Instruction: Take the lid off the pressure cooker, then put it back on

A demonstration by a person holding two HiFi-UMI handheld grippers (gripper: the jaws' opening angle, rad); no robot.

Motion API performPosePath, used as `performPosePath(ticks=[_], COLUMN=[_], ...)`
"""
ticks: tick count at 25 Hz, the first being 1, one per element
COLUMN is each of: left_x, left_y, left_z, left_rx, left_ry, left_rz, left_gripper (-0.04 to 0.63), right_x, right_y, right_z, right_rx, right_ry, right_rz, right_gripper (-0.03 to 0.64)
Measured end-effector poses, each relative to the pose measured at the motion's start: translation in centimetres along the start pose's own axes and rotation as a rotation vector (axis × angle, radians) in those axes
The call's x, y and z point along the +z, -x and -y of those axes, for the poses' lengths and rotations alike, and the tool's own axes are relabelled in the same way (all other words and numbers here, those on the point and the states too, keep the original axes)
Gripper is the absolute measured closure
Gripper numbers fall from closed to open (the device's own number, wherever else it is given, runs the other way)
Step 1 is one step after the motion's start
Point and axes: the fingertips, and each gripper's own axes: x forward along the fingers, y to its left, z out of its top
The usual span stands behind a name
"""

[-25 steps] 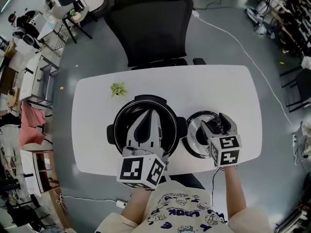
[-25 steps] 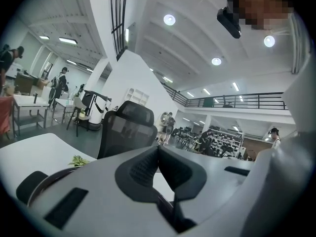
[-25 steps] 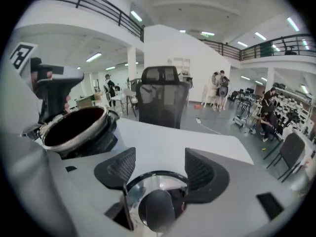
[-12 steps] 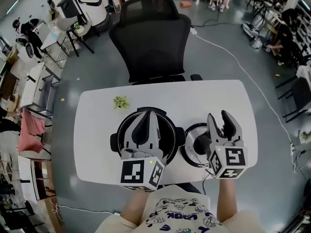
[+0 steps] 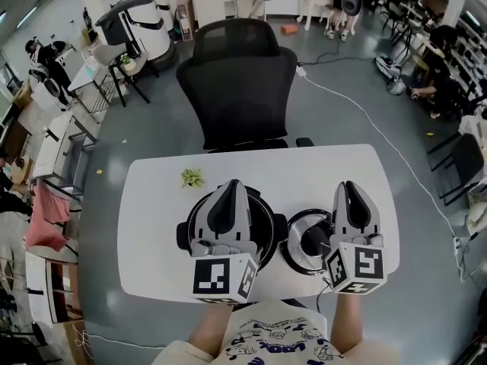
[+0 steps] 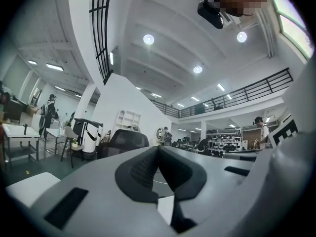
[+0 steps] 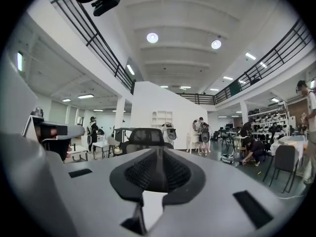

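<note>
White table (image 5: 152, 204) right in front of you, black office chair (image 5: 242, 90) pushed up to its far edge.

Pressure cooker (image 5: 265, 223) sits mid-table, left of centre. It's open: the dark inside of the pot shows and no lid is on it. Black side handles stick out left and right.

Lid (image 5: 300, 242) lies flat on the table just right of the cooker, steel with a black knob up. It's close to the cooker's right handle, but I can't tell if they touch. Nothing is gripping the lid.

Your left gripper (image 5: 230, 185) is held over the cooker and covers most of the pot opening in the head view. It points level, toward the chair. In the left gripper view (image 6: 158, 149) its pads are pressed together with nothing between them, only the room beyond.

Your right gripper (image 5: 351, 187) is held over the lid's right side, parallel to the left one and also level. Its jaws have just been closing. In the right gripper view (image 7: 157, 152) they're together or all but, with nothing pinched and the chair straight ahead.

Small green plant (image 5: 192, 177) sits on the table beyond the cooker, to its left and apart from it.
</note>
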Motion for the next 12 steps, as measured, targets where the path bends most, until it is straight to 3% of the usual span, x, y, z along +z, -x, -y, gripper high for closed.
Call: performPosePath(ticks=[12], left_x=[1.0], left_y=[0.9], left_z=[0.3], left_rx=[-0.008], left_ry=[-0.006], left_rz=[0.021], left_gripper=[0.581], right_x=[1.4], right_y=[1.7], right_z=[0.2], right_rx=[-0.044], right_ry=[-0.016], right_rz=[0.045], right_gripper=[0.603])
